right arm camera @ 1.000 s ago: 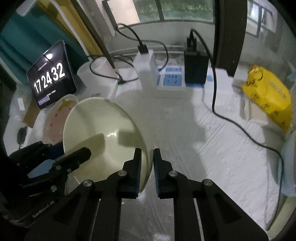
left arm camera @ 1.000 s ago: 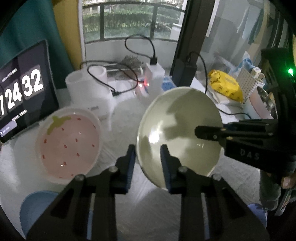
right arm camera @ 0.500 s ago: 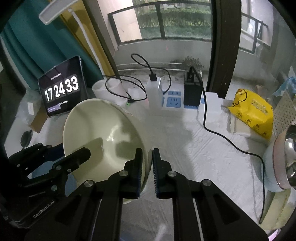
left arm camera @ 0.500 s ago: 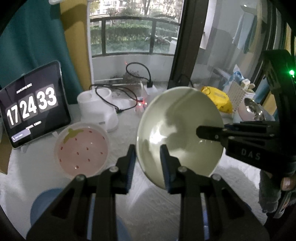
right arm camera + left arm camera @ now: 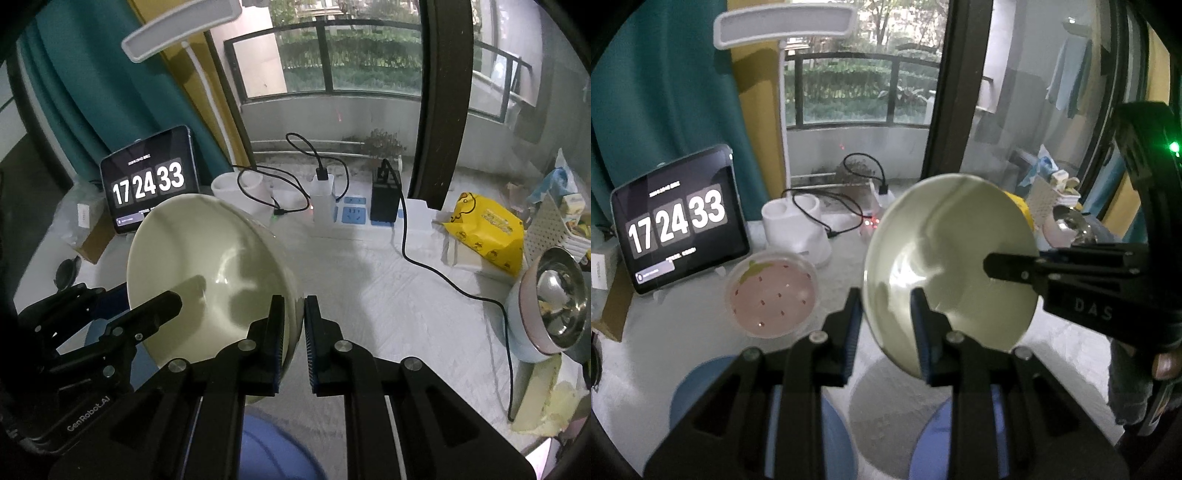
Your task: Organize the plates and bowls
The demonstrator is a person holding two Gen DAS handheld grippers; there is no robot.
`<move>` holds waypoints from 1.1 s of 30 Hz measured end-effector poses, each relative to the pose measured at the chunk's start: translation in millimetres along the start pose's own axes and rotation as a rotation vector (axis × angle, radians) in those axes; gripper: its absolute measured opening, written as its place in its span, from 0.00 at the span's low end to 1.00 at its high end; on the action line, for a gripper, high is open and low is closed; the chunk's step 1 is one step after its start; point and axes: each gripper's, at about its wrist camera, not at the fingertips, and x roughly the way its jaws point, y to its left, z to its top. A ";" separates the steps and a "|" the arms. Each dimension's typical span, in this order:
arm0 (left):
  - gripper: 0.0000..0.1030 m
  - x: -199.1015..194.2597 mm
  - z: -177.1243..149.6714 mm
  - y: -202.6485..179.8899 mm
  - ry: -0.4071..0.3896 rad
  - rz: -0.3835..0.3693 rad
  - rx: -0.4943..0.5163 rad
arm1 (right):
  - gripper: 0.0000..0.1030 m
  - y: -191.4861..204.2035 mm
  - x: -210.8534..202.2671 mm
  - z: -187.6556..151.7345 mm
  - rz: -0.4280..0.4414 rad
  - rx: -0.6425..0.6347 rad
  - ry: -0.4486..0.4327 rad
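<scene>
Off to my left the pink strawberry bowl (image 5: 772, 295) sits near the tabletop's (image 5: 388, 306) left edge. My left gripper (image 5: 886, 317) grasps the cream bowl's (image 5: 953, 273) rim and my right gripper (image 5: 293, 332) clamps the opposite rim, holding it tilted above the middle. It looks stiff, glazed, slippery and breakable; I judge rim grips safest.

A white-clothed table (image 5: 388, 295) is seen; on it are set a pink bowl (image 5: 772, 295), tablet (image 5: 679, 225), power strip (image 5: 352, 214), yellow pack (image 5: 487, 232)
</scene>
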 end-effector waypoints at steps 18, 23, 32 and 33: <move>0.26 -53.6 -27.8 -16.2 -0.040 -0.016 0.012 | 0.12 18.5 -51.7 -37.5 -0.009 0.004 -0.041; 0.26 -59.4 -37.5 -23.2 -0.033 -0.028 0.026 | 0.12 17.3 -60.7 -50.2 -0.018 0.012 -0.042; 0.26 -62.7 -59.8 -37.8 -0.004 -0.047 0.044 | 0.12 11.0 -67.7 -79.7 -0.025 0.054 -0.025; 0.26 -62.6 -62.5 -39.4 0.001 -0.047 0.045 | 0.12 10.3 -67.6 -82.9 -0.026 0.058 -0.022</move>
